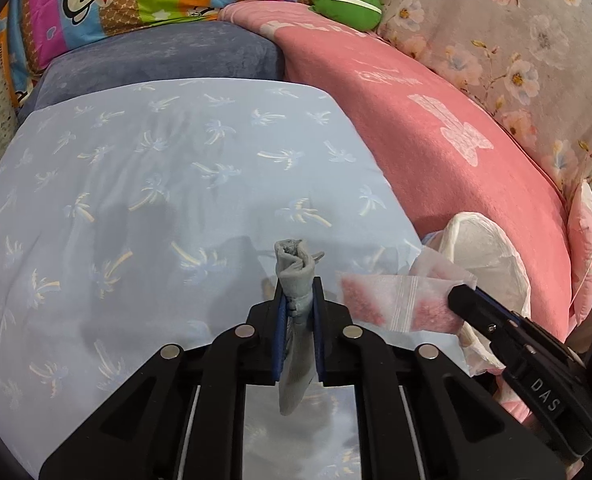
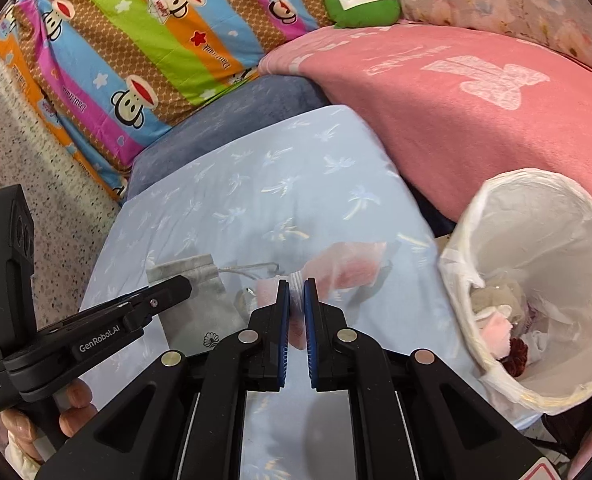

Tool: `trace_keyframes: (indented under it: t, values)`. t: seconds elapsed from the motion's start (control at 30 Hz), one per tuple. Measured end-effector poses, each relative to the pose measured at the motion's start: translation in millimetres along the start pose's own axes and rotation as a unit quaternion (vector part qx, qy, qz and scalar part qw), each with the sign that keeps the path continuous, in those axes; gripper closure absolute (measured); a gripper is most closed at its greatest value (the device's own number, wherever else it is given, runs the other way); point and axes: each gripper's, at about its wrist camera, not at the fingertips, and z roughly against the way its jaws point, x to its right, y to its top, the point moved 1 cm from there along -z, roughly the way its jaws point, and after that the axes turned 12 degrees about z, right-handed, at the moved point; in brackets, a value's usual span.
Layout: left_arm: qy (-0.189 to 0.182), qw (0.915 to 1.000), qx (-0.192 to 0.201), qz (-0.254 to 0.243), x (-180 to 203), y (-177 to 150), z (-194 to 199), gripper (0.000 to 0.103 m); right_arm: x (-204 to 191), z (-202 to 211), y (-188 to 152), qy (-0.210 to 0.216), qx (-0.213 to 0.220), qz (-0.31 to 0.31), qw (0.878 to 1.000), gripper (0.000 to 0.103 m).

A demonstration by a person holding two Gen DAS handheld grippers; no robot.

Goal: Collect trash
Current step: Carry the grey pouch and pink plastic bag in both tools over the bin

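Observation:
In the left wrist view my left gripper (image 1: 299, 286) is shut on a grey drawstring pouch (image 1: 296, 268), whose bunched top sticks out past the pads. To its right, my right gripper (image 1: 456, 296) pinches a clear zip bag with pink contents (image 1: 392, 300). The right wrist view shows the right gripper (image 2: 296, 288) shut on that zip bag (image 2: 348, 264), with the left gripper (image 2: 182, 285) and the grey pouch (image 2: 204, 296) at the left. A bin with a white liner (image 2: 536, 216) stands at the right with several pieces of trash inside. In the left wrist view the bin (image 1: 488, 240) is partly hidden behind the bag.
Both grippers hang over a pale blue sheet with palm prints (image 1: 136, 184). A pink blanket (image 2: 476, 92) lies behind the bin. A striped cartoon-monkey pillow (image 2: 136, 52) and a green plush (image 2: 362, 4) sit at the back. Speckled floor (image 2: 28, 152) is at the left, with fingers of a hand (image 2: 76, 408) on the left handle.

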Motion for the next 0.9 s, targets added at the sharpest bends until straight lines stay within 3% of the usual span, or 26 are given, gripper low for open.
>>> trace_keyframes:
  t: [0.9]
  values:
    - [-0.057, 0.9916, 0.016, -0.115, 126.2, -27.9, 20.7, 0.092, 76.8, 98.5, -6.8, -0.067, 0.077, -0.049, 0.994, 0.096]
